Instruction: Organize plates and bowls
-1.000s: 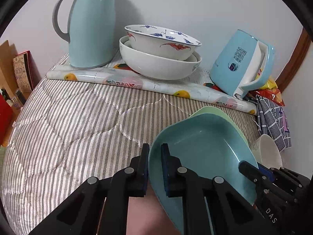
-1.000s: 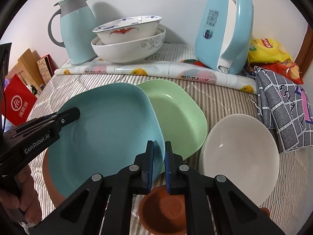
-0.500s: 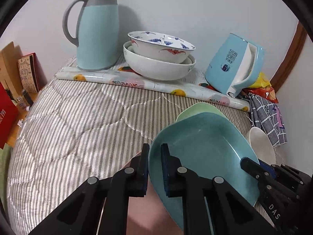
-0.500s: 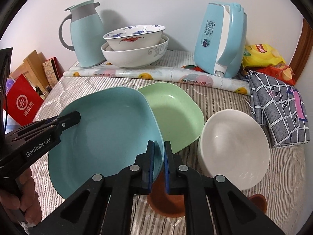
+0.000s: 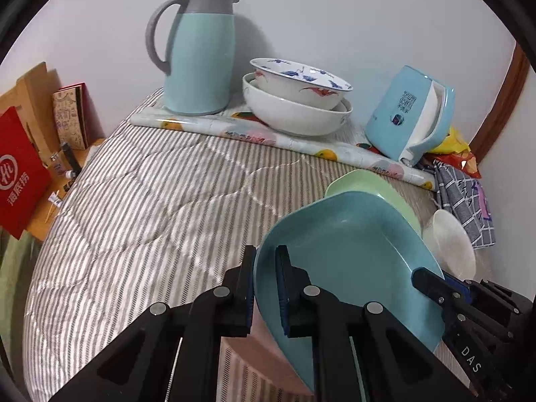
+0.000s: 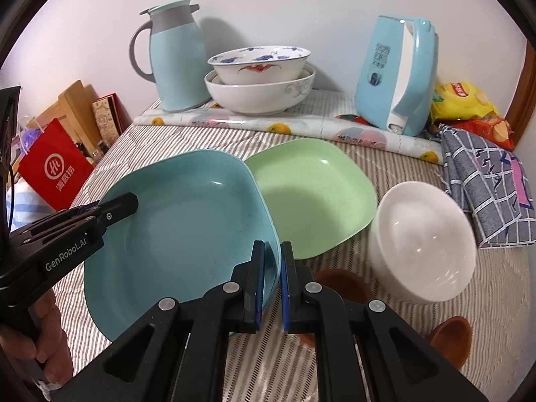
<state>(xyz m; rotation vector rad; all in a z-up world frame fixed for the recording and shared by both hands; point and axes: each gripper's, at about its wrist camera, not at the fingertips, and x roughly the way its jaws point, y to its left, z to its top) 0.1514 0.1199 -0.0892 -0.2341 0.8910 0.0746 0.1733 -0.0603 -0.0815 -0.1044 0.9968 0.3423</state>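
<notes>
A blue plate [image 6: 187,221] is held off the striped table by both grippers. My left gripper [image 5: 266,284] is shut on its left rim, and my right gripper [image 6: 272,281] is shut on its right rim. The plate also shows in the left wrist view [image 5: 348,251]. A green plate [image 6: 318,194] lies on the table just behind it. A white bowl [image 6: 422,241] stands to the right. Two stacked patterned bowls [image 6: 258,80] sit at the back. Brown bowls [image 6: 341,284] lie below the blue plate.
A teal thermos jug [image 6: 174,57] and a blue kettle [image 6: 398,77] stand at the back on a fruit-print mat [image 6: 301,127]. A grey checked cloth [image 6: 485,181] and snack bags [image 6: 465,104] lie at the right. A red bag [image 6: 53,167] stands off the table's left edge.
Both grippers have lifted the blue plate higher and pulled back from the back wall. The green plate and white bowl stayed on the table.
</notes>
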